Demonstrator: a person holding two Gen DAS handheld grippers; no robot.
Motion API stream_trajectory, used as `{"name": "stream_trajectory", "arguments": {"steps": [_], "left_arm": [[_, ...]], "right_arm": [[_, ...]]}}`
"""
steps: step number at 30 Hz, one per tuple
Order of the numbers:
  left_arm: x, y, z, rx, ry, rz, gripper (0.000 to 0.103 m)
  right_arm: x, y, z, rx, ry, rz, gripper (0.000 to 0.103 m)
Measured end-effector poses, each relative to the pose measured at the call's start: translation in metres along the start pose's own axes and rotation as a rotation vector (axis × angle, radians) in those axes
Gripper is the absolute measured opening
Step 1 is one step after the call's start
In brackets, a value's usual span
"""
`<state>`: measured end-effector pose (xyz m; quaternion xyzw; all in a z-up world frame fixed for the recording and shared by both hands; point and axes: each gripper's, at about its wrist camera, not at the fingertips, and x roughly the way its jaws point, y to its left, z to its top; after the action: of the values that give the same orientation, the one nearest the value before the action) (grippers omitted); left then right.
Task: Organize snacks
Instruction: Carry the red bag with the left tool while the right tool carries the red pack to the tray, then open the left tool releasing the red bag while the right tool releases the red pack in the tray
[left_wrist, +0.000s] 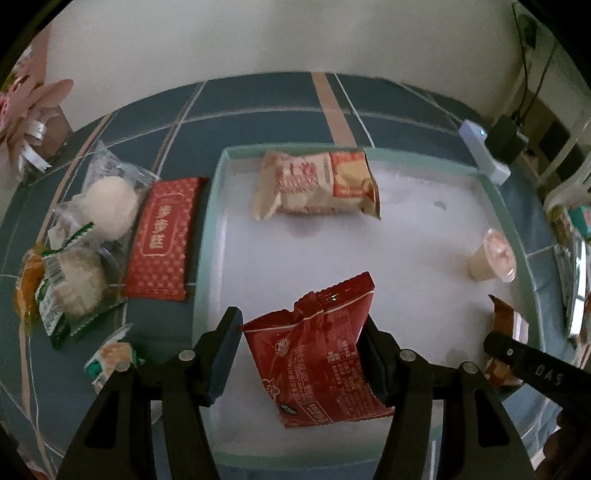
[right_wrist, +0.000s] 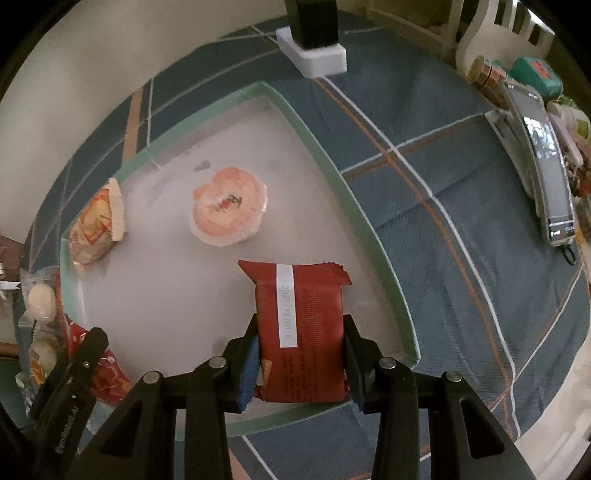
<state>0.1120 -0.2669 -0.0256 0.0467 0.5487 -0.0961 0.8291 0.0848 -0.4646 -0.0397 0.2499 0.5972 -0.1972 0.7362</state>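
A white tray with a green rim (left_wrist: 210, 206) (right_wrist: 354, 206) lies on a blue plaid cloth. My left gripper (left_wrist: 299, 347) is open over the tray, and a red snack packet (left_wrist: 321, 358) lies between its fingers, touching the right finger. My right gripper (right_wrist: 301, 354) is shut on a dark red packet with a white date strip (right_wrist: 301, 332), held over the tray's near corner. In the tray lie a beige and orange packet (left_wrist: 317, 184) (right_wrist: 98, 225) and a pink-lidded cup (left_wrist: 493, 254) (right_wrist: 229, 206).
Left of the tray on the cloth lie a red flat packet (left_wrist: 162, 236), two clear-wrapped round pastries (left_wrist: 107, 210), an orange snack (left_wrist: 27, 284) and a green and white packet (left_wrist: 110, 358). A white stand (right_wrist: 314, 51) sits at the back. A phone (right_wrist: 546, 166) stands at the right.
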Motion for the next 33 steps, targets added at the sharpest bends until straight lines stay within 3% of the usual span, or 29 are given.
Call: {"name": "stream_trajectory", "arguments": {"steps": [12, 15, 18, 24, 30, 33], "left_arm": [[0.020, 0.001, -0.003, -0.006, 0.038, 0.005, 0.065], [0.022, -0.002, -0.004, 0.016, 0.043, 0.011, 0.069], [0.025, -0.002, -0.006, 0.026, 0.062, -0.003, 0.084], [0.030, -0.008, -0.009, 0.037, 0.073, 0.002, 0.092], [0.027, -0.011, -0.006, 0.045, 0.064, -0.007, 0.094], [0.021, -0.016, -0.003, 0.060, 0.045, -0.012, 0.103]], "right_arm": [[0.002, 0.005, 0.000, -0.017, -0.004, -0.025, 0.044], [0.005, 0.008, 0.003, -0.016, -0.004, -0.018, 0.050], [0.006, 0.009, 0.001, -0.023, 0.002, -0.025, 0.064], [0.006, 0.011, -0.001, -0.026, 0.005, -0.038, 0.068], [0.001, 0.016, 0.002, -0.035, -0.018, -0.042, 0.085], [-0.007, 0.021, 0.003, -0.043, -0.044, -0.036, 0.091]]}}
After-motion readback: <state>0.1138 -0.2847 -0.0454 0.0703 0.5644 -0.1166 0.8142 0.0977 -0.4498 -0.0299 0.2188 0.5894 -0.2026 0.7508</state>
